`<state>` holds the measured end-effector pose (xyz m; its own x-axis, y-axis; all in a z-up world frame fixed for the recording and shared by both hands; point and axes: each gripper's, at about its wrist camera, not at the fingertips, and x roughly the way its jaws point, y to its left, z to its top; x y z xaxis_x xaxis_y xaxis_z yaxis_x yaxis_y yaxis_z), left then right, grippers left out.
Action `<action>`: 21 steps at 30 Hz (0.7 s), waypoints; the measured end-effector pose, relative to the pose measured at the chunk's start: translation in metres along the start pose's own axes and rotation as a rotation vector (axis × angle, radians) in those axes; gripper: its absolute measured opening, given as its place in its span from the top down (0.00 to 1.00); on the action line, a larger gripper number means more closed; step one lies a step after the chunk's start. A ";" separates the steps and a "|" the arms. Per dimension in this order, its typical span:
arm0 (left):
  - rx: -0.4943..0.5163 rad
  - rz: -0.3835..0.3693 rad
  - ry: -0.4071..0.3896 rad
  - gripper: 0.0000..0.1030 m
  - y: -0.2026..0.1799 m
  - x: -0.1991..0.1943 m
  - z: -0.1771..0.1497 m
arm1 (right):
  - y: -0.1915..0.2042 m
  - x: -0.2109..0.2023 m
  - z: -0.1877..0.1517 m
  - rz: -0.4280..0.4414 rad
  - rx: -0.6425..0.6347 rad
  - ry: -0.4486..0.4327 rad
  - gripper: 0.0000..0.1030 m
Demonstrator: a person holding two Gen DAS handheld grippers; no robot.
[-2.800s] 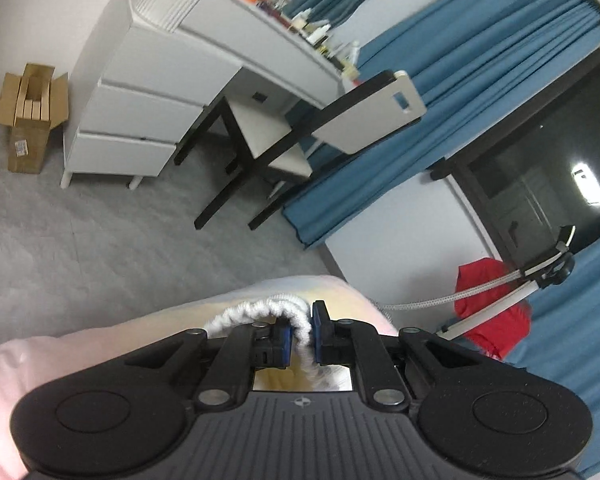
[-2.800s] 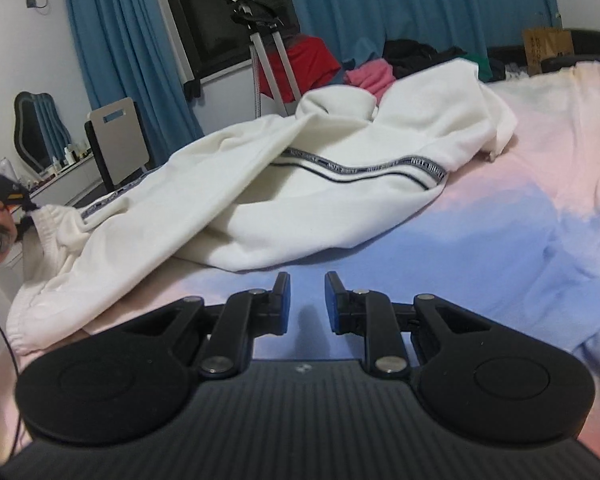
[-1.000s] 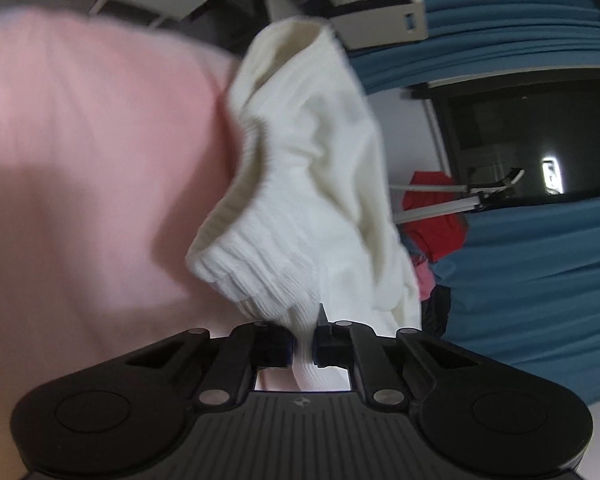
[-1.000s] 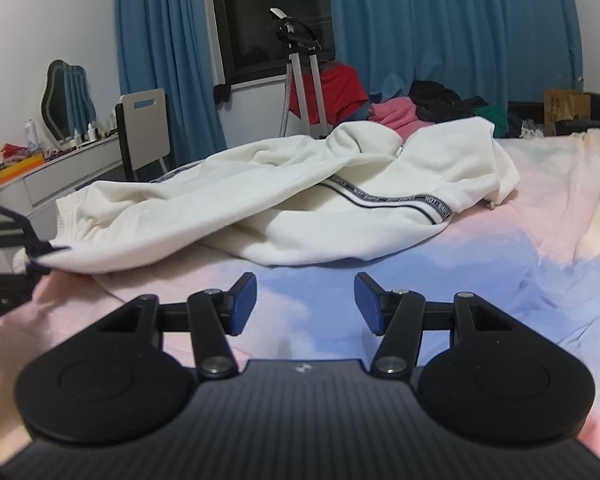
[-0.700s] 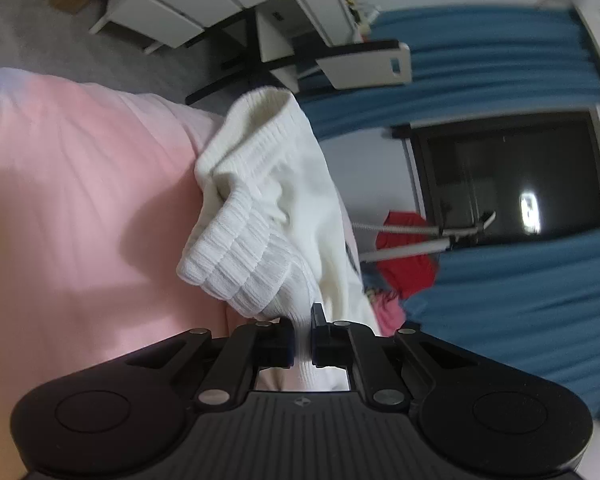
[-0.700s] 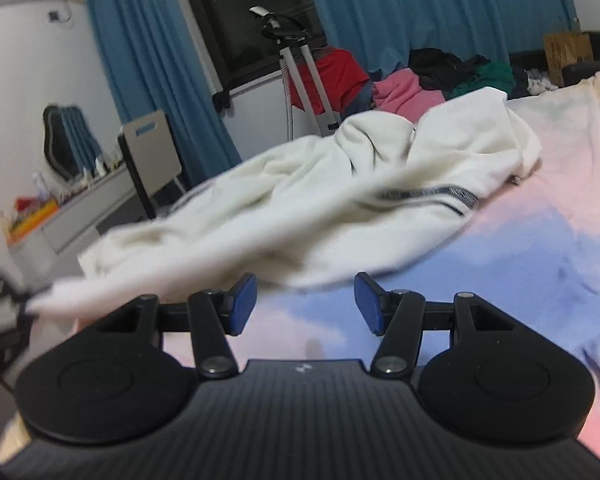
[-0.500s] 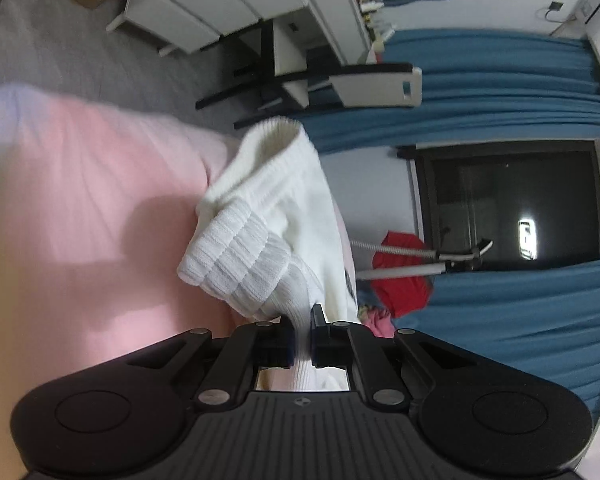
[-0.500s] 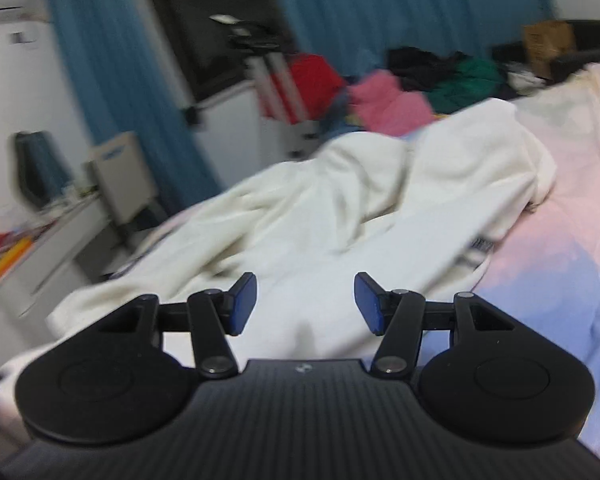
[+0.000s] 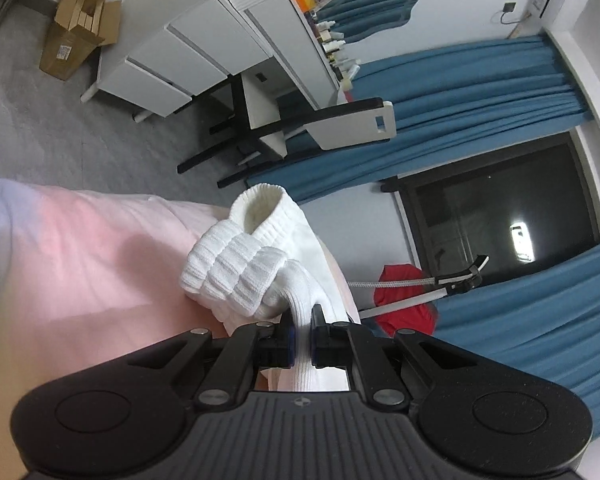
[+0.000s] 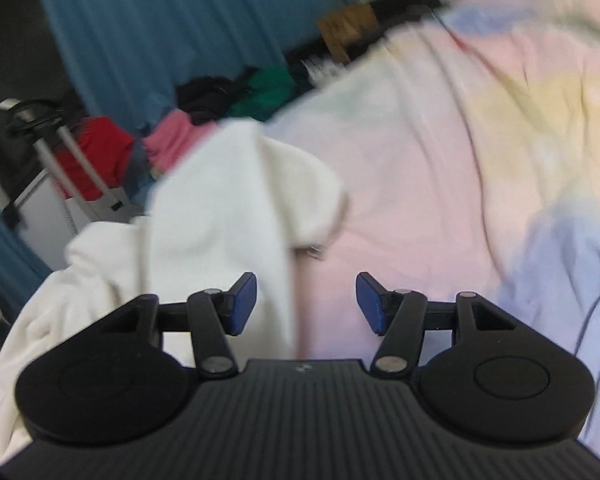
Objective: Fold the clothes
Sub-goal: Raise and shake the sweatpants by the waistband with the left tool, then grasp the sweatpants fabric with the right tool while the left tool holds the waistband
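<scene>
White ribbed cuff (image 9: 236,272): bunched in the left wrist view, lying on the pink bed sheet (image 9: 80,264) near the bed's edge.
Left tool (image 9: 301,334): pinched tight on the cuff's knit, which runs down between the pads; the rest of the garment is cut off behind the tool body.
Left view only: white desk (image 9: 204,52) with drawers, chair (image 9: 332,128), cardboard box (image 9: 80,32) on the grey floor, dark window (image 9: 496,216).
Right view, blurred: the white garment (image 10: 204,216) is heaped on the bed at the left; folds and edges are hard to make out.
Right tool (image 10: 306,304): jaws wide apart, having just widened a little, gripping nothing; the garment's edge lies beyond the left pad.
Right view only: pastel bedding (image 10: 480,152) stretching away, pile of coloured clothes (image 10: 228,104) by the blue curtain (image 10: 172,28).
</scene>
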<state>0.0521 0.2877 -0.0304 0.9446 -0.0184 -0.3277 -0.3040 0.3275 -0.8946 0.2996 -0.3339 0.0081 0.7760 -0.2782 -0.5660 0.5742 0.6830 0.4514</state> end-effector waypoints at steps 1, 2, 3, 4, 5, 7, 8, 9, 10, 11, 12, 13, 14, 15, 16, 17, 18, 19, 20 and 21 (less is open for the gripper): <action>0.009 0.004 -0.001 0.93 0.000 0.001 0.000 | -0.011 0.011 0.001 0.062 0.044 0.036 0.43; 0.011 0.004 -0.003 0.93 0.000 0.001 0.000 | -0.021 0.022 0.002 0.124 0.087 0.072 0.43; 0.013 0.004 -0.004 0.93 0.000 0.001 0.000 | -0.028 0.029 0.002 0.185 0.121 0.088 0.44; 0.015 0.003 -0.005 0.93 0.000 0.001 0.000 | -0.029 0.033 0.004 0.205 0.117 0.089 0.46; 0.027 0.008 -0.010 0.93 -0.001 0.001 -0.002 | -0.029 0.037 0.005 0.225 0.113 0.090 0.62; 0.052 0.017 -0.021 0.93 -0.003 0.001 -0.004 | -0.025 0.038 0.009 0.248 0.075 0.082 0.91; 0.058 0.022 -0.024 0.93 -0.004 0.002 -0.005 | -0.019 0.036 0.011 0.252 0.041 0.072 0.92; 0.064 0.023 -0.027 0.93 -0.005 0.001 -0.005 | -0.013 0.029 0.013 0.259 0.006 0.056 0.93; 0.070 0.025 -0.029 0.93 -0.006 0.001 -0.005 | -0.011 0.018 0.017 0.263 -0.025 0.030 0.93; 0.076 0.027 -0.032 0.93 -0.007 0.001 -0.006 | -0.009 0.008 0.021 0.266 -0.055 0.005 0.94; 0.078 0.031 -0.033 0.93 -0.008 0.000 -0.006 | -0.007 -0.003 0.026 0.269 -0.085 -0.019 0.94; 0.080 0.034 -0.035 0.93 -0.009 -0.001 -0.006 | -0.008 -0.016 0.029 0.269 -0.099 -0.032 0.94; 0.074 0.035 -0.029 0.93 -0.008 -0.002 -0.004 | -0.012 -0.028 0.032 0.269 -0.106 -0.039 0.94; 0.068 0.036 -0.024 0.93 -0.007 -0.003 -0.002 | -0.016 -0.039 0.035 0.268 -0.114 -0.046 0.94; 0.066 0.038 -0.016 0.93 -0.008 -0.005 -0.001 | -0.020 -0.051 0.038 0.268 -0.122 -0.052 0.94; 0.064 0.040 -0.009 0.93 -0.008 -0.007 0.001 | -0.030 -0.065 0.038 0.272 -0.119 -0.051 0.94; 0.061 0.042 -0.001 0.93 -0.009 -0.009 0.002 | -0.038 -0.076 0.038 0.278 -0.111 -0.041 0.94; 0.059 0.043 0.006 0.93 -0.009 -0.012 0.003 | -0.046 -0.084 0.037 0.282 -0.093 -0.015 0.94; 0.057 0.045 0.013 0.93 -0.009 -0.014 0.004 | -0.054 -0.093 0.036 0.287 -0.076 0.011 0.94; 0.036 0.045 0.023 0.93 -0.007 -0.016 0.007 | -0.062 -0.101 0.035 0.292 -0.057 0.038 0.94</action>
<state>0.0398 0.2924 -0.0163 0.9271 -0.0245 -0.3741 -0.3406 0.3622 -0.8676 0.1948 -0.3717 0.0620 0.8952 -0.0399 -0.4439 0.3118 0.7678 0.5597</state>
